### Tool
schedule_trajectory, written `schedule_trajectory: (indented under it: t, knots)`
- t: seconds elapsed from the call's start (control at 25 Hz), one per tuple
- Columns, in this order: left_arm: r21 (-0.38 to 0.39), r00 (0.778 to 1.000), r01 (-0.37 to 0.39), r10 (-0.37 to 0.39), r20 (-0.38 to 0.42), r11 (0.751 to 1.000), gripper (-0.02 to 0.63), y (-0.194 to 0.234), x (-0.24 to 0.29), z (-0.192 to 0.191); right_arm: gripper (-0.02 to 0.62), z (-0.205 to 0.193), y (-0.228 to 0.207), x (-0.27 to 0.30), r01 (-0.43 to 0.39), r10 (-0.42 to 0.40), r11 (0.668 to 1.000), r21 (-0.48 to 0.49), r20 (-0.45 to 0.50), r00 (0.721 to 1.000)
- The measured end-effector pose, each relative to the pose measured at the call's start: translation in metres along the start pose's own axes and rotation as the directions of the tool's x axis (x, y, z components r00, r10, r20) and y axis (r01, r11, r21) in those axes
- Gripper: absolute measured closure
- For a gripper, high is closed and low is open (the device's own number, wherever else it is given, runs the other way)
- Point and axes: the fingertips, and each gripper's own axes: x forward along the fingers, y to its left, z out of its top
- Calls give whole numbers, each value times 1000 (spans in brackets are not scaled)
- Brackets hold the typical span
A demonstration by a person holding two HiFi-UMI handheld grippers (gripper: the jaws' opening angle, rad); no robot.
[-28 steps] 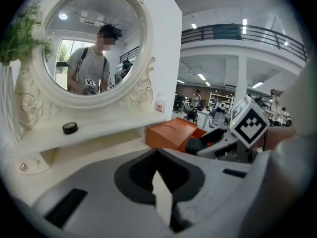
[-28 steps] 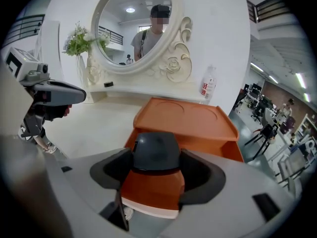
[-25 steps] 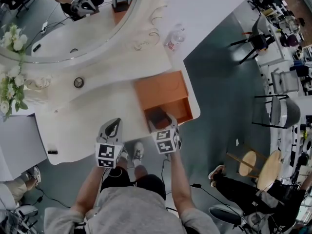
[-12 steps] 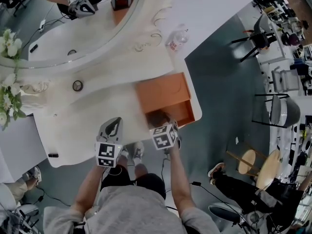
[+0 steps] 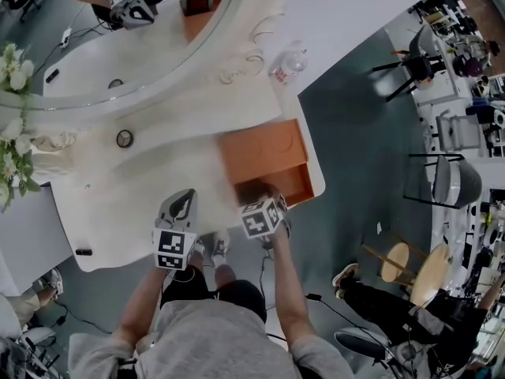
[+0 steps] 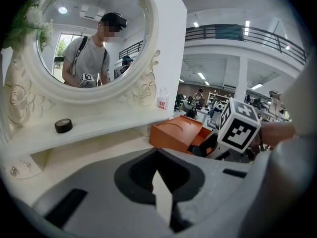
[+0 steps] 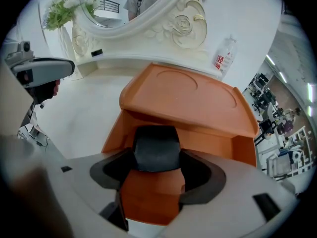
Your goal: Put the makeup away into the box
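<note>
Fingers of my right gripper point(image 7: 156, 157) are clamped on a dark makeup case point(image 7: 156, 140), one pad on each side of it. The case hangs over the open compartment of the orange box point(image 7: 148, 197), whose floor shows directly under and between the fingers. I cannot tell whether the case touches that floor. Just past the fingertips, the box's flat orange top panel spreads away from me, with a shallow arc pressed into it.

Off to the left of those fingers, my left gripper point(image 6: 159, 195) hovers above the white vanity table point(image 5: 134, 188). Its fingers are drawn together with only a thin pale sliver between them, and nothing is held there. From those fingers, the box lies ahead and to the right, with the right gripper's marker cube at its near end.

Farther beyond the left fingertips, a small round black item point(image 6: 63, 126) sits on the raised ledge. Beyond the right fingertips, behind the box, a clear bottle with a red label point(image 7: 224, 58) stands against the ornate mirror frame point(image 7: 183, 24). Flowers point(image 7: 64, 11) stand at the far left.
</note>
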Motion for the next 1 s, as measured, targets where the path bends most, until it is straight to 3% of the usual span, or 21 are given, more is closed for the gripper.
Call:
schedule_trajectory:
  t: [0.68, 1.0]
  knots:
    - [-13, 999, -43, 43, 24, 999, 606, -2, -28, -9, 270, -3, 3, -9, -14, 14, 1000, -7, 60, 998]
    - [15, 997, -63, 62, 53, 998, 606, -14, -48, 1, 270, 3, 3, -23, -17, 17, 1000, -3, 169, 985]
